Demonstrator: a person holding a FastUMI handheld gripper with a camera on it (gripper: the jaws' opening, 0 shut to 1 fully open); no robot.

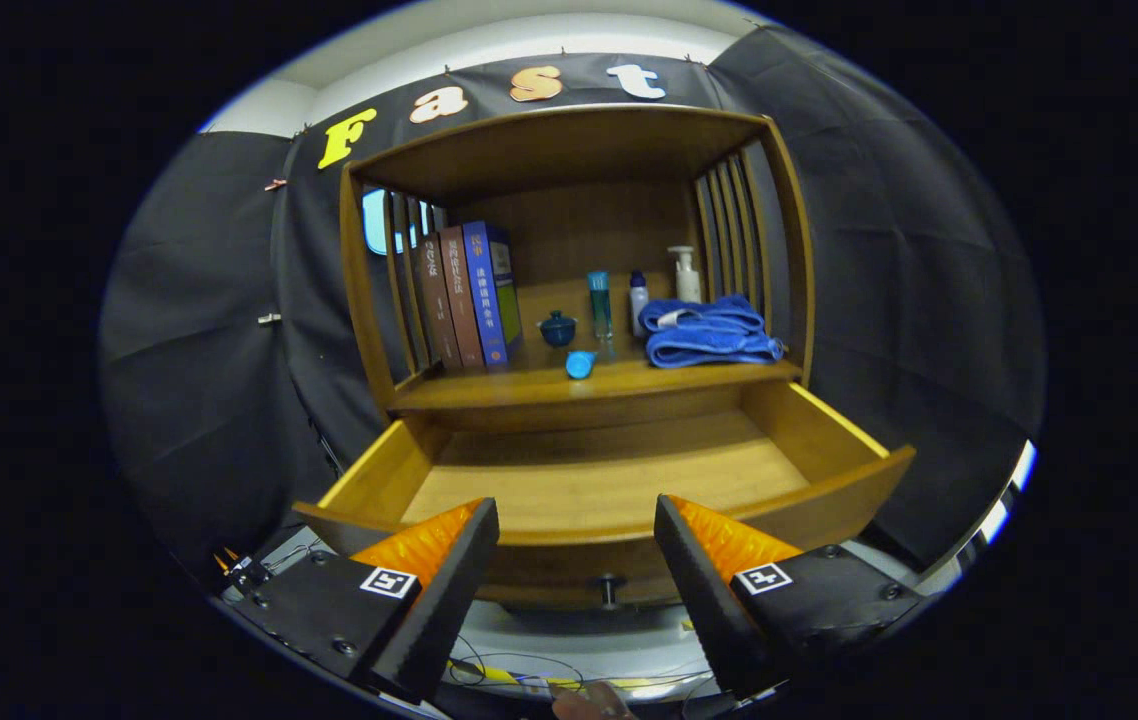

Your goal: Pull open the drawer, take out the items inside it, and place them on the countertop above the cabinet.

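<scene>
Wooden boards are making up everything ahead of the jaws (577,530), which are standing wide apart with nothing between them, hovering just in front of the drawer (589,480). Its small dark knob (609,588) is showing low on the front panel, in the gap between the two fingers. The drawer is sitting pulled fully out, and its pale floor is lying bare.

Beyond it, the worktop (489,388) above the cabinet is carrying the things. A small blue object (580,364) is lying near the front edge, with a dark blue lidded pot (558,328) just behind it. Folded blue towels (711,335) are stacked to the right. To the left, a row of books (464,295) is standing upright against the slatted side. Farther back, a teal bottle (599,303), a small white bottle (638,302) and a white pump bottle (686,275) are standing near the rear panel.
</scene>
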